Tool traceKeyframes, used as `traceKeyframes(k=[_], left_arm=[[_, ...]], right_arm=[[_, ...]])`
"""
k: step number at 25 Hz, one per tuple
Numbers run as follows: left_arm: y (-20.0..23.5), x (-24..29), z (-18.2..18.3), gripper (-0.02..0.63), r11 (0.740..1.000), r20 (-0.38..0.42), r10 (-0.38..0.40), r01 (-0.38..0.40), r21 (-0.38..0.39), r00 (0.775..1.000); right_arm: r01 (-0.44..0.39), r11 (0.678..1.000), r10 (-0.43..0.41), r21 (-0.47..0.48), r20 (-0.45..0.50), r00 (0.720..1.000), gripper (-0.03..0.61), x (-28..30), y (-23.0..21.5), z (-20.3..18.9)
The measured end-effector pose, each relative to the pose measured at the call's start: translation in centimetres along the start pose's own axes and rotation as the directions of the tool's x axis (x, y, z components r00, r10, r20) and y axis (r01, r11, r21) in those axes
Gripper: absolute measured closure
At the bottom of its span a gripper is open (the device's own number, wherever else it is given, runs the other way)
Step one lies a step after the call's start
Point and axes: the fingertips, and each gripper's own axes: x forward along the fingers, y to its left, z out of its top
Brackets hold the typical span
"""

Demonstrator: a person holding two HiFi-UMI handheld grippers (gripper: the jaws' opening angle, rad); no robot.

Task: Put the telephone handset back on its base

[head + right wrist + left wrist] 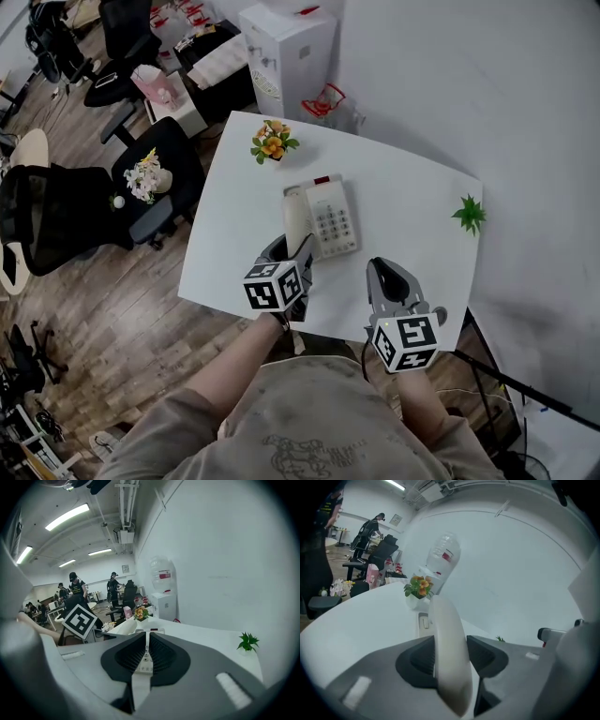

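The left hand-held gripper point(294, 251) is clamped on the telephone handset point(297, 214), its pads pressing the two long sides near the end closest to the person. In the left gripper view the handset point(450, 644) rises out from between the jaws with its far end tilted up. Its long axis runs away from the person, close to parallel with the long side of the base point(334, 221). It sits over the base's left side, where the cradle is; whether it touches there I cannot tell.

It looks like a stiff, light shell of smooth plastic, so it probably won't flex but could slip or swivel in a narrow pinch. A hold across its width nearer the middle would likely steady it better than this end grip. No cord can be made out.

The base lies on the white surface point(412, 202), keypad up. To its right the right hand-held gripper point(382, 270) hangs over the near edge, jaws together on nothing.
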Motion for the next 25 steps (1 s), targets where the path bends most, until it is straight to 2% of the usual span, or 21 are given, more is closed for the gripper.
traceKeyframes(k=[6, 11, 16, 20, 25], left_arm=[[1.5, 2.8, -1.0, 0.416, 0.996, 0.019, 0.064, -0.063, -0.057, 0.998], [2.5, 4.4, -1.5, 0.416, 0.993, 0.049, 0.104, -0.101, -0.065, 0.993], [2.3, 5.8, -1.9, 0.416, 0.992, 0.030, 0.111, -0.110, -0.057, 0.993], [2.9, 6.1, -1.8, 0.416, 0.986, 0.036, 0.151, -0.148, -0.083, 0.988], [3.7, 6.5, -2.3, 0.416, 0.981, 0.007, 0.179, -0.178, -0.080, 0.984]], right_arm=[[-0.025, 1.000, 0.025, -0.009, -0.031, 0.999, 0.531, 1.0, -0.6, -0.7], [-0.056, 0.998, 0.056, -0.004, -0.057, 0.997, 0.531, 1.5, -1.1, -1.4], [-0.094, 0.996, 0.094, 0.004, -0.079, 0.992, 0.534, 1.8, -1.0, -2.3], [-0.112, 0.994, 0.112, 0.002, -0.099, 0.989, 0.532, 2.0, -0.7, -2.8], [-0.125, 0.992, 0.124, -0.005, -0.107, 0.987, 0.529, 2.3, -0.4, -3.0]])
